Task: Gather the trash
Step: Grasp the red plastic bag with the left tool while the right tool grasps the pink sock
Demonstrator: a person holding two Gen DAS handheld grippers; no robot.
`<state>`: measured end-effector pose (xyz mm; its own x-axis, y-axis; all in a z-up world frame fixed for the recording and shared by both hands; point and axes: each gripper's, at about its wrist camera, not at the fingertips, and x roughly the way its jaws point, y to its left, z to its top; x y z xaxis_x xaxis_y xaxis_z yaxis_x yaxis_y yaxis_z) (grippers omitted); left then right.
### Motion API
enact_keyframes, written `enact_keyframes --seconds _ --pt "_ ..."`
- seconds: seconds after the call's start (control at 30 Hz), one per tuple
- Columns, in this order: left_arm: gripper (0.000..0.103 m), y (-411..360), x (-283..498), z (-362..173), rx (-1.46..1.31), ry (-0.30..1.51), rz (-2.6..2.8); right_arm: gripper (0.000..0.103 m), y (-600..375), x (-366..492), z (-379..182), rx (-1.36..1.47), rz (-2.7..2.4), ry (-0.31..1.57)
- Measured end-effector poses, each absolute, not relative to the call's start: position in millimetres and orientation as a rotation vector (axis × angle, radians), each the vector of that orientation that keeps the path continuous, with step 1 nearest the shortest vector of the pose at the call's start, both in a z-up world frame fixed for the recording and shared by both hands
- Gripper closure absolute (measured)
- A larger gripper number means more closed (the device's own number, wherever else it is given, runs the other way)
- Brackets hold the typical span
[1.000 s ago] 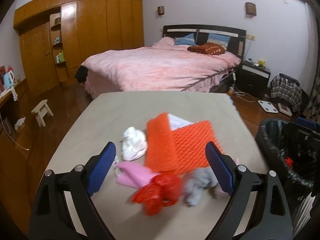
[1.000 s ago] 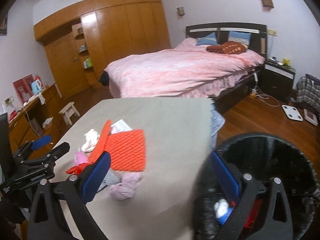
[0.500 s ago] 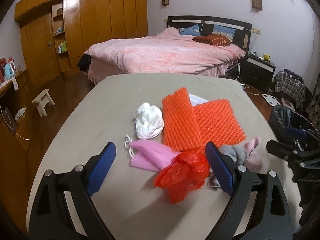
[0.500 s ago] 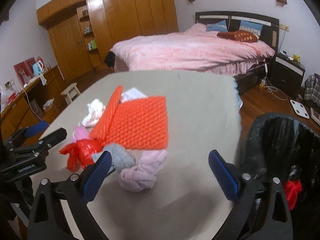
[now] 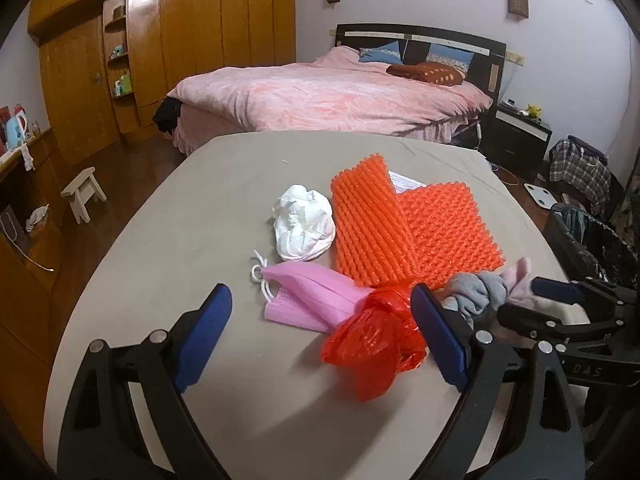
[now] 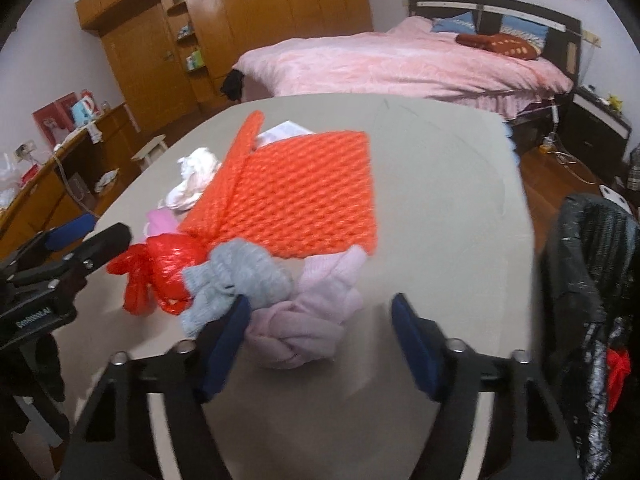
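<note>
two grippers low over a heap of trash on the table

nearest the right wrist camera, the right gripper point(image 6: 320, 320) has its jaws closing, with the knotted pale pink cloth point(image 6: 308, 320) lying between them; the left pad looks to be at the cloth's edge, though whether it presses is hard to say through the blur. a grey cloth point(image 6: 236, 276) lies just beside the pink one, touching it.

the left gripper point(image 5: 320, 336) stands wide apart and holds nothing; a crumpled red plastic bag point(image 5: 376, 340) sits between its fingers (nearer the right one), and a pink face mask point(image 5: 308, 300) lies just beyond, partly under the bag.

further out on the grey table point(image 5: 168, 240) rest a crumpled white wad point(image 5: 304, 228) and a folded orange foam net point(image 5: 408, 228), side by side, with a slip of white paper point(image 5: 404, 180) poking from under the net.

at the table's right edge stands a bin lined with a black bag point(image 6: 596, 264), something red showing low at its near side. past the table are a bed point(image 5: 332, 96) with a pink cover, a wooden wardrobe point(image 5: 168, 40) and a small stool point(image 5: 82, 194).
</note>
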<state>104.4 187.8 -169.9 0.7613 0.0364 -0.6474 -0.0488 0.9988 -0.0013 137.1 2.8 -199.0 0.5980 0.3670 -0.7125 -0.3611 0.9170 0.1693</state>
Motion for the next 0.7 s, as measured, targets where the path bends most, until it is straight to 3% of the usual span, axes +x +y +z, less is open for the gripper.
enact_keyframes --seconds 0.1,0.4,0.7 --pt "0.015 186 106 -171 -0.021 0.707 0.037 0.057 8 136 -197 0.007 0.460 0.837" --pt "0.032 173 109 -178 -0.021 0.735 -0.010 0.064 2 137 -192 0.041 0.495 0.861" --pt "0.050 156 116 -188 -0.011 0.774 -0.077 0.064 -8 137 -176 0.022 0.470 0.818"
